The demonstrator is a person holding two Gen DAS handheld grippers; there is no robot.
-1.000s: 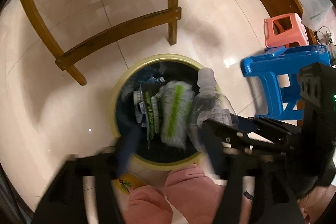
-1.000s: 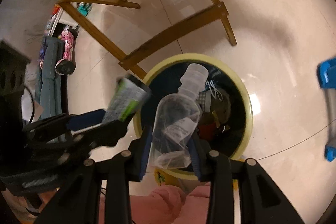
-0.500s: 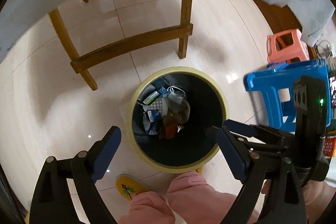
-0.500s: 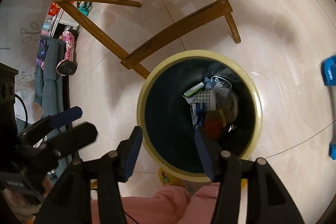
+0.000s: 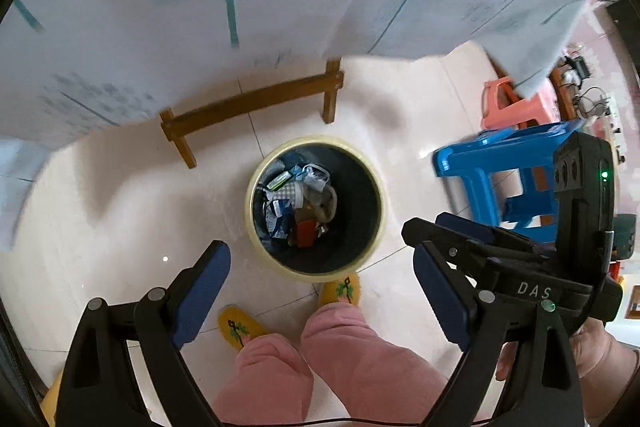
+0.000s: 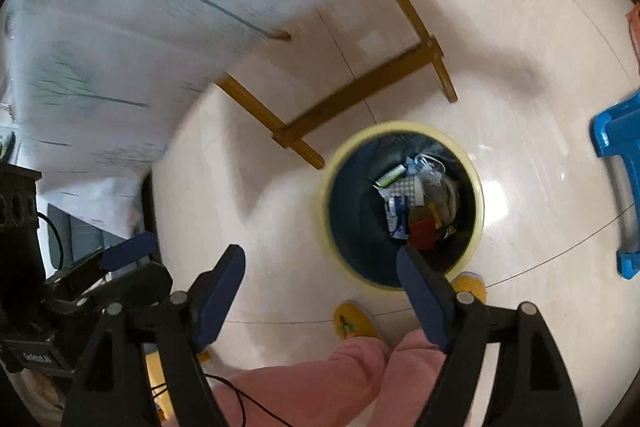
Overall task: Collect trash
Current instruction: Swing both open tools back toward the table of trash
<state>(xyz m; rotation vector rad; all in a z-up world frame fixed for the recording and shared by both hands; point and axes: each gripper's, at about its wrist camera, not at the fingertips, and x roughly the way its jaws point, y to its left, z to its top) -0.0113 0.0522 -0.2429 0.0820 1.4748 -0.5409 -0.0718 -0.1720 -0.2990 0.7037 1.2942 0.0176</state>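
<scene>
1. In the left wrist view the left gripper [image 5: 320, 291] fills the bottom of the frame, its blue-padded fingers spread wide and holding nothing.
2. The yellow-rimmed trash bin [image 5: 256, 227] sits on the tiled floor at the centre of that frame; the trash [image 5: 298, 207] lies heaped at its bottom: wrappers, a clear plastic piece, something red.
3. The right gripper [image 5: 424, 231] enters from the right edge there, jaws apart and empty.
4. The right wrist view shows the right gripper [image 6: 320, 291] from behind, and the left gripper [image 6: 132, 259] at lower left, blurred.
5. Only the left view shows a pink stool [image 5: 508, 107] at the right behind the blue stool [image 5: 500, 163].
6. A pale tablecloth [image 5: 200, 7] covers the upper part of both frames, with wooden table legs [image 5: 256, 103] below it.
7. Yellow slippers [image 5: 240, 327] and pink trouser legs [image 5: 340, 359] stand just beside the bin.
</scene>
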